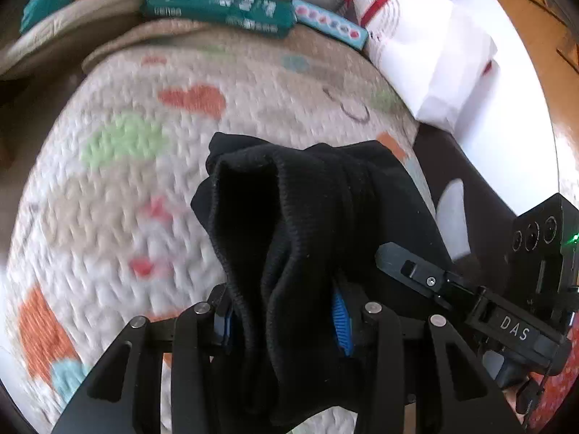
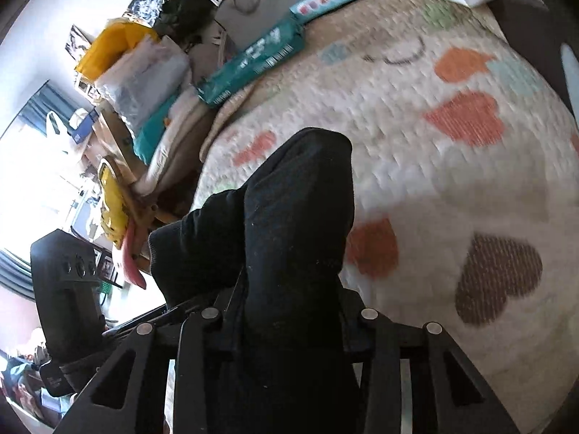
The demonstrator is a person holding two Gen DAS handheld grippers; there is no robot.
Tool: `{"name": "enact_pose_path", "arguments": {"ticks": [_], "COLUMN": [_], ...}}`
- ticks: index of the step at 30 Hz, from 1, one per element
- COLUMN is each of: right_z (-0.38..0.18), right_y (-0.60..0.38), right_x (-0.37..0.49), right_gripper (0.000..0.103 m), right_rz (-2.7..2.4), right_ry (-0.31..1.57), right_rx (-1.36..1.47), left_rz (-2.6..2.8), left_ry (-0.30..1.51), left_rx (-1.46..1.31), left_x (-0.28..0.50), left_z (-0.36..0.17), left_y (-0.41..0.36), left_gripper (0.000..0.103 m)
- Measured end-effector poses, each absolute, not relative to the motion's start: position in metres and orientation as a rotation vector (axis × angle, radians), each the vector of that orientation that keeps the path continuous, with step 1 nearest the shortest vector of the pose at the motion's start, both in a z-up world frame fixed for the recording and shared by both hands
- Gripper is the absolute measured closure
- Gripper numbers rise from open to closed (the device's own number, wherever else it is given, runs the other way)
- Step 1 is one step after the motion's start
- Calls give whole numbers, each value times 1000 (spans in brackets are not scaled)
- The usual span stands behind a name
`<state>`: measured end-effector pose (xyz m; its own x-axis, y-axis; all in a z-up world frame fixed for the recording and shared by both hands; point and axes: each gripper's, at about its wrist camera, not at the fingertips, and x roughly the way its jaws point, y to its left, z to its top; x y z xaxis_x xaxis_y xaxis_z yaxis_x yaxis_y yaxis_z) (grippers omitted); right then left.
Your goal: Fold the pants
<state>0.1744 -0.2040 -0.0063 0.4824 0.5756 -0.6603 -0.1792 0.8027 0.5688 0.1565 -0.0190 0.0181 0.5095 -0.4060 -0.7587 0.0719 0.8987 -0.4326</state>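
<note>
A lived-in home bedroom: a heart-patterned quilt (image 2: 434,152) on a bed, with stacked bags (image 2: 144,72) and boxes (image 1: 217,7) alongside.

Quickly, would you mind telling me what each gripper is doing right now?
Left gripper: closed on the bunched black pants, lifted above the heart-print quilt.
Right gripper: closed on the same black pants.
</note>
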Motion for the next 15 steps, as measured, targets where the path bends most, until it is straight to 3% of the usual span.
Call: {"name": "enact_pose_path", "arguments": {"ticks": [5,12,15], "right_z": [2,-28,-44], "right_y": [-188,-174,-174], "right_x": [212,263,272], "right_gripper": [62,62,61], "right_rz": [472,432,414], "right_ry": [944,978,1000], "right_rx": [424,390,387], "left_rz": [-248,-218,-214], "left_ry": [985,1040,1072], "left_rx": [-343,-372,-401], "left_x": [196,245,252], "left_z": [19,-20,-38], "left_y": [-14,-8,-3], "left_gripper": [62,61,52]}}
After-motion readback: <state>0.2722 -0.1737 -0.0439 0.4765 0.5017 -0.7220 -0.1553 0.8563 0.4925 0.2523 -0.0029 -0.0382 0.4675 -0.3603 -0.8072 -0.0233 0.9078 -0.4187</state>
